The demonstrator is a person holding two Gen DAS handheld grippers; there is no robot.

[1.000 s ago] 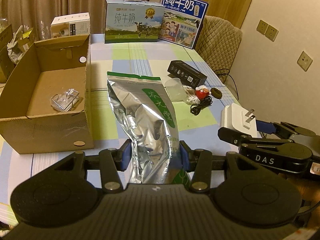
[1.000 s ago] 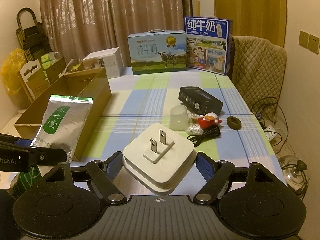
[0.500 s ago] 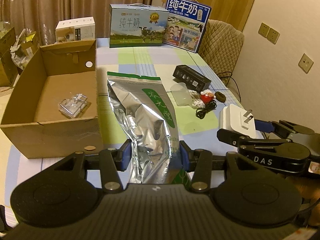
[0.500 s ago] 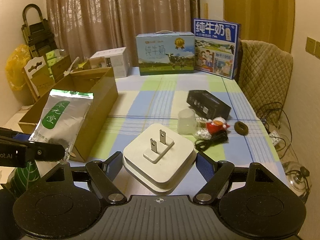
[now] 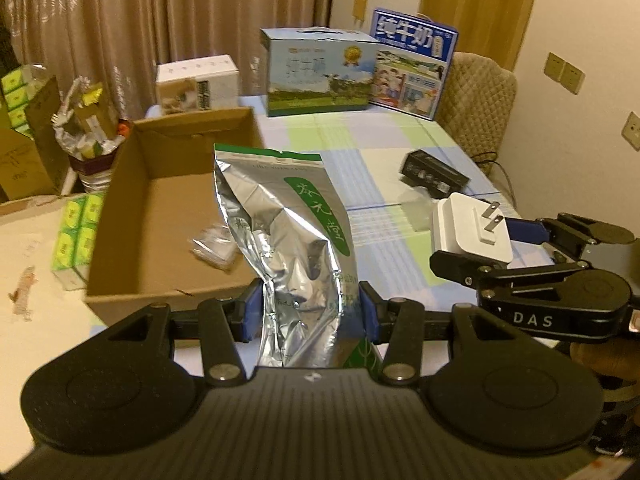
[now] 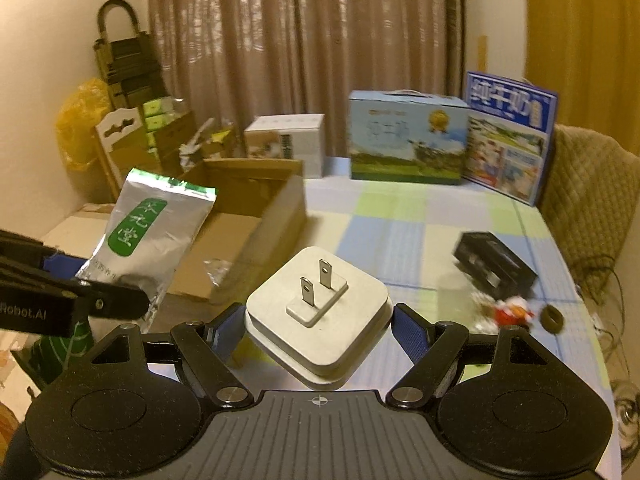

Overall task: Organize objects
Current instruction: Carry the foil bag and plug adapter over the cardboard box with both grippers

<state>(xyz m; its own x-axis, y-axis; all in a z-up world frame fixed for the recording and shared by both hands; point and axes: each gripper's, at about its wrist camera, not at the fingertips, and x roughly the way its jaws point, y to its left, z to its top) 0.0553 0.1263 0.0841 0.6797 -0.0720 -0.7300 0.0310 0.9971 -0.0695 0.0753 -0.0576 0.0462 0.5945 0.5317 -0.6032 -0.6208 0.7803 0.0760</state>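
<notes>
My left gripper (image 5: pixel 310 314) is shut on a silver foil pouch (image 5: pixel 288 240) with a green label, held upright in the air next to the open cardboard box (image 5: pixel 160 216). A clear plastic item (image 5: pixel 214 246) lies inside the box. My right gripper (image 6: pixel 318 334) is shut on a white two-prong plug adapter (image 6: pixel 316 312), held above the table to the right of the box. The pouch also shows in the right wrist view (image 6: pixel 148 232), and the adapter in the left wrist view (image 5: pixel 470 232).
On the checked tablecloth (image 6: pixel 400 232) lie a black box (image 6: pixel 494 266), a red toy (image 6: pixel 512 312), a dark ring (image 6: pixel 552 318) and a clear cup (image 5: pixel 416 210). Two milk cartons (image 6: pixel 408 136) and a white box (image 6: pixel 286 142) stand at the back. Clutter sits left of the table.
Both grippers have risen and swung left with their loads. The pouch now hangs close to the box's right wall; the small items on the table have shifted right in view.
</notes>
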